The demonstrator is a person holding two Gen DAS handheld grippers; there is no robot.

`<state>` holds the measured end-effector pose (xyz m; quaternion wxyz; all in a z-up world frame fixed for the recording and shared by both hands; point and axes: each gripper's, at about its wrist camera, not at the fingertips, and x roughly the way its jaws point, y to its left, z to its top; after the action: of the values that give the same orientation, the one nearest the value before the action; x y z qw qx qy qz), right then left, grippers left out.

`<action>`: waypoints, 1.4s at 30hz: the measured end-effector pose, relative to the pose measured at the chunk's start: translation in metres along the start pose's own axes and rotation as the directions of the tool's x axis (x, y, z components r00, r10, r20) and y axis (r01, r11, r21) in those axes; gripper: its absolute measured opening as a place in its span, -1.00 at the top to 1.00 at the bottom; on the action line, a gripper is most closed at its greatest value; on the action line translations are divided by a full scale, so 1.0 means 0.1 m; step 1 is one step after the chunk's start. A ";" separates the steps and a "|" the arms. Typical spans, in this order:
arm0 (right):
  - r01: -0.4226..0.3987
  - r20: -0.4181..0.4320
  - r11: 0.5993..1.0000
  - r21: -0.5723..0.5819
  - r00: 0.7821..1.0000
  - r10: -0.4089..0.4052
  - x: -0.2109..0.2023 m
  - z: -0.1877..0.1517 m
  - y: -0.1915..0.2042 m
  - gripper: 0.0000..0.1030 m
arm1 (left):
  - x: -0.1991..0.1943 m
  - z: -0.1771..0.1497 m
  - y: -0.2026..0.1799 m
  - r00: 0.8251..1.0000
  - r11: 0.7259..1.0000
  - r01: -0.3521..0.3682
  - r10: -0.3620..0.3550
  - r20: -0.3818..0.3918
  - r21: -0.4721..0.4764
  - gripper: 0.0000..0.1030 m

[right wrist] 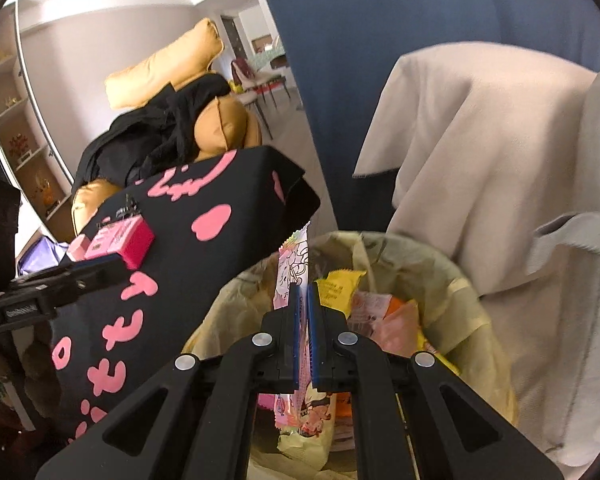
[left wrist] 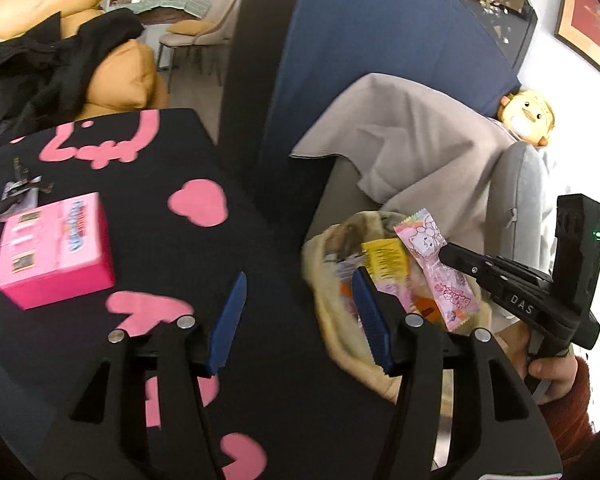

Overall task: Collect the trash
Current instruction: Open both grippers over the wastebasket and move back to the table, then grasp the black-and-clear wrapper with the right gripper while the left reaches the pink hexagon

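Observation:
My right gripper (right wrist: 304,292) is shut on a pink cartoon-printed candy wrapper (right wrist: 294,256) and holds it over a bin lined with a yellowish bag (right wrist: 460,288). Several wrappers lie in the bin, among them a yellow one (right wrist: 336,284). The left wrist view shows the same pink wrapper (left wrist: 440,276) pinched in the right gripper (left wrist: 446,252) above the bin liner (left wrist: 340,344). My left gripper (left wrist: 300,280) is open with nothing between its blue pads, at the bin's left rim, over a black cloth with pink hearts (left wrist: 160,152).
A pink box (left wrist: 56,252) and small dark clips (left wrist: 20,192) lie on the black cloth. A beige cloth (left wrist: 412,152) drapes over a grey seat behind the bin, with a plush toy (left wrist: 526,116) and a blue panel (left wrist: 360,60) beyond. A hand (left wrist: 548,368) holds the right gripper.

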<state>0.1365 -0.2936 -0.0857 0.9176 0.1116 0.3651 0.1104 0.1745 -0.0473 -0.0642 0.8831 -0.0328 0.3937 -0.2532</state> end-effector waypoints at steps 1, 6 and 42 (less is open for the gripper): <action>-0.003 -0.010 1.000 0.003 1.000 0.003 0.03 -0.01 0.01 0.88 | -0.02 -0.01 0.04 1.000 1.000 -0.004 0.004 0.001 -0.004 -0.02; 0.059 -0.025 0.998 -0.026 0.998 -0.060 0.05 -0.03 0.02 0.86 | -0.12 -0.07 0.24 1.000 0.999 -0.015 0.015 0.001 -0.041 -0.03; 0.019 0.021 0.920 -0.392 1.000 -0.011 0.03 0.30 1.84 0.37 | -1.35 -0.62 2.00 0.941 0.909 -0.230 0.299 0.158 -0.348 -0.15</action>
<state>0.1375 -0.1218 -0.0143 0.9256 -0.0762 0.3279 0.1731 0.1389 0.1987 -0.0664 0.9279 -0.1501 0.3363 -0.0574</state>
